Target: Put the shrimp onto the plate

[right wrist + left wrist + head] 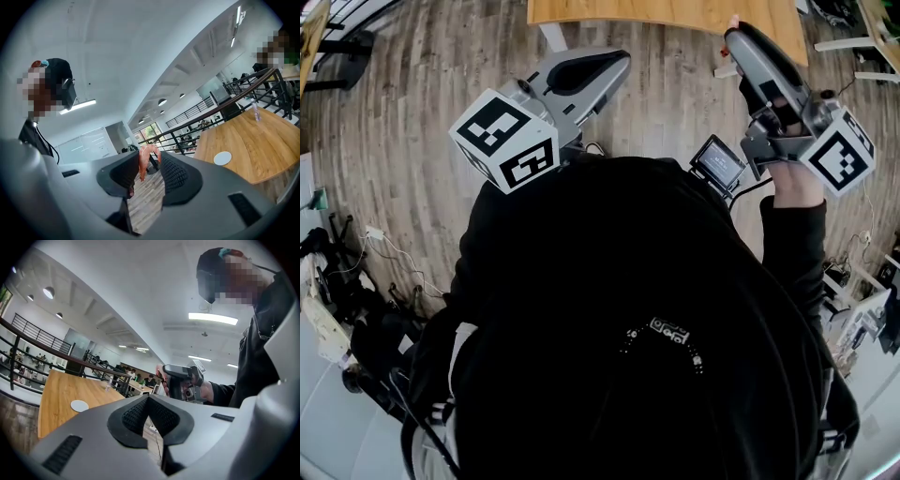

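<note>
My right gripper (pixel 149 155) is shut on a pink shrimp (pixel 146 159), which curls between the dark ribbed pads near their tips. In the head view this gripper (pixel 733 34) is raised at the upper right, with a bit of pink at its tip. A small white round plate (pixel 222 158) lies on the wooden table (pixel 262 140), off to the right of the right gripper and well apart from it. The plate (pixel 79 405) also shows at the left in the left gripper view. My left gripper (pixel 148 397) is shut with nothing in it, its tips touching, and it hangs over the floor (pixel 619 62).
The wooden table (pixel 675 14) stands ahead at the top of the head view, with a plastic bottle (pixel 255 112) on it. A black railing (pixel 56 350) runs behind it. A small screen (pixel 719 164) hangs at my chest. Cables and gear (pixel 337 281) lie on the floor at the left.
</note>
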The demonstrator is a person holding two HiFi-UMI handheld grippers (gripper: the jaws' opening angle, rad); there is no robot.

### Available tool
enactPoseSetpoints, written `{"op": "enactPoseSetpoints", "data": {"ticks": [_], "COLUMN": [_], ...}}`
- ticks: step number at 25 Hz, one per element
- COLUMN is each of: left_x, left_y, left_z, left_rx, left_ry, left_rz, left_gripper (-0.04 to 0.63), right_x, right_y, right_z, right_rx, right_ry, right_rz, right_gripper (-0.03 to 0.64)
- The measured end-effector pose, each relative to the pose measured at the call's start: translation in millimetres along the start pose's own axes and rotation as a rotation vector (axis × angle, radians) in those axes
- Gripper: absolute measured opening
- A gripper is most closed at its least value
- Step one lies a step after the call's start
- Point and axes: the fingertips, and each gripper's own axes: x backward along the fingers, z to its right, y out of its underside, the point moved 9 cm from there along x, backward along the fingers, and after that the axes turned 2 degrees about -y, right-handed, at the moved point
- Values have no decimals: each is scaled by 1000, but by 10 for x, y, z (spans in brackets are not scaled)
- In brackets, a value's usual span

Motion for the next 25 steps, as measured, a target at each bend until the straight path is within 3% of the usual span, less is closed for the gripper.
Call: {"op": "enactPoseSetpoints", "data": {"ticks": [14, 20, 25], "left_x": [-17, -147, -185], "left_y": [6, -137, 10], "left_z": [23, -431, -228], "left_rx": [0, 34, 19], "left_ry": [24, -41, -72], "left_rz": [-31, -26, -33], "left_gripper": [-2, -2, -2], "right_x": [-38, -524, -339], "right_y": [47, -188, -139], "right_z": [85, 502, 547], "right_rx": [-42, -65, -52], "right_ry": [-19, -63, -95], "right_rz": [8, -21, -10], "right_gripper": [153, 153, 153]}}
